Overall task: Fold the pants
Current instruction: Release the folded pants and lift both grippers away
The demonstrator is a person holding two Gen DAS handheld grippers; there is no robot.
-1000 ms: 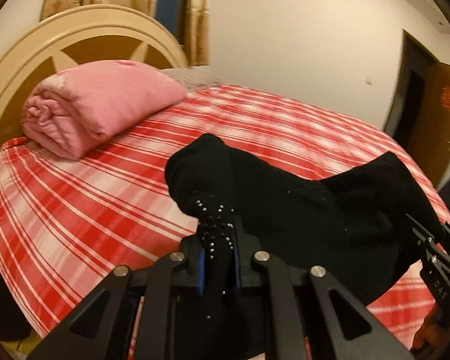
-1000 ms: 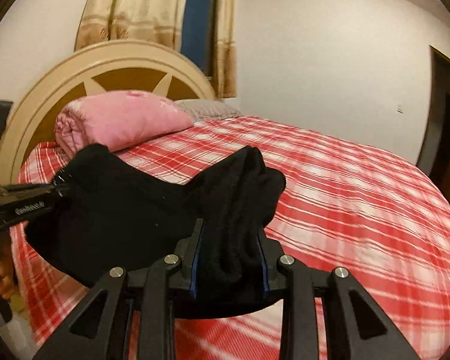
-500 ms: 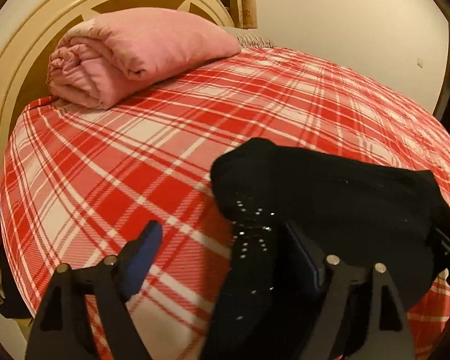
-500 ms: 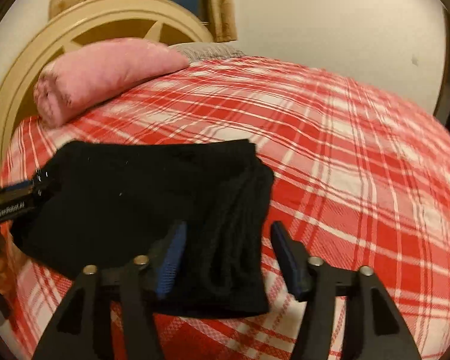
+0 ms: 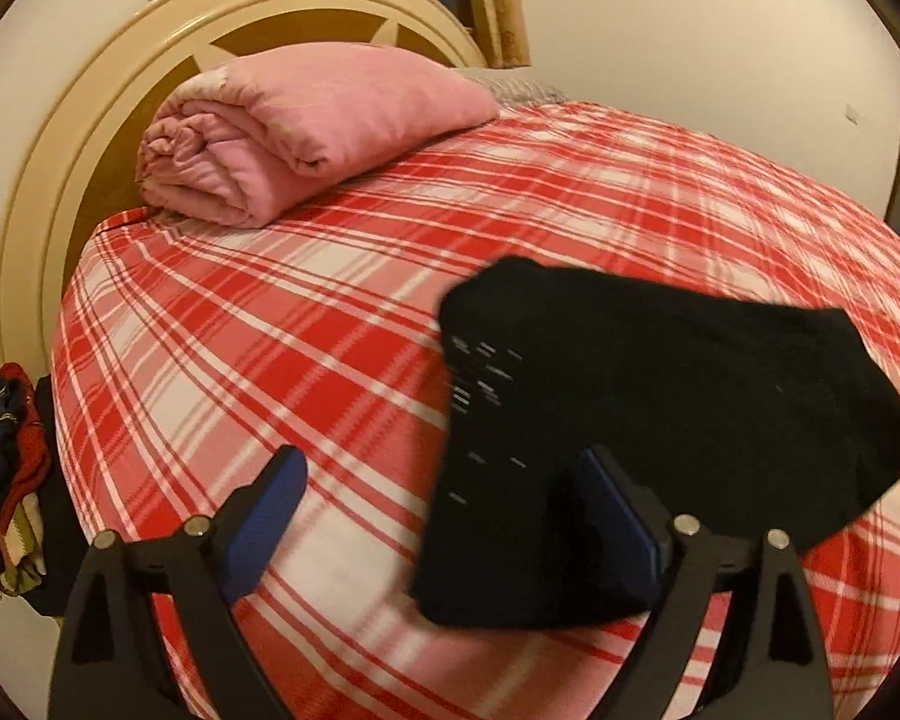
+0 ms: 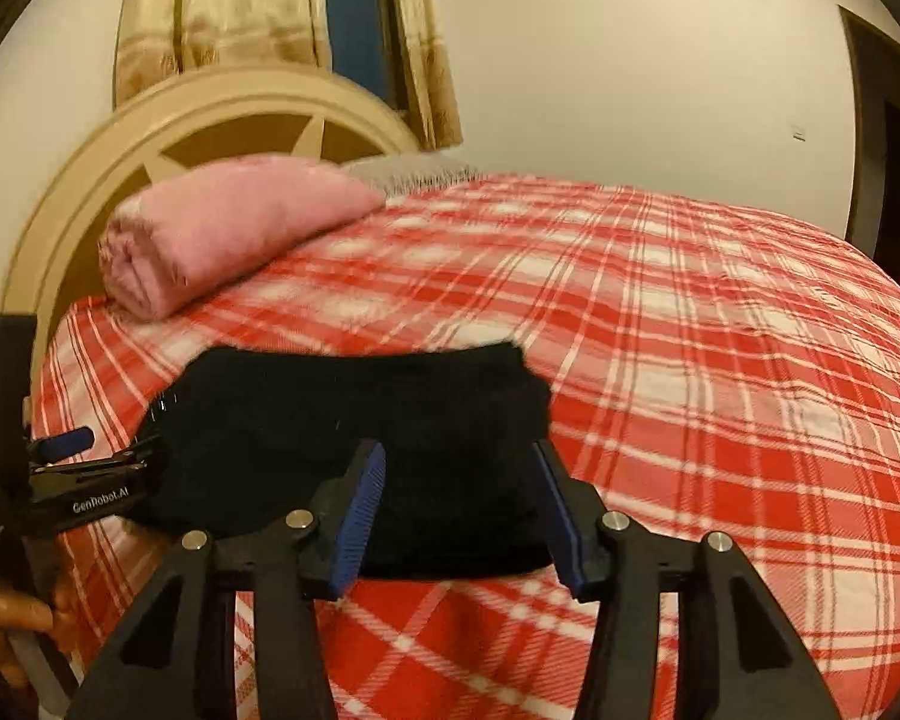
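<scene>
We see black pants (image 5: pixel 660 396) folded on the red checked bed (image 5: pixel 270 348), our left gripper (image 5: pixel 444 516) opening wide, pants edge between its jaws, our right gripper (image 6: pixel 459 510) closing, not pinching, pink blanket (image 5: pixel 306 120) behind.

Red-white plaid bed (image 5: pixel 330 330); folded black pants (image 5: pixel 660 390) near edge; pink rolled quilt (image 5: pixel 306 126) by headboard.

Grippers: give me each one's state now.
Left gripper: opening, wide, black pants loose between its jaws.
Right gripper: open, closing, pads off the pants.
</scene>
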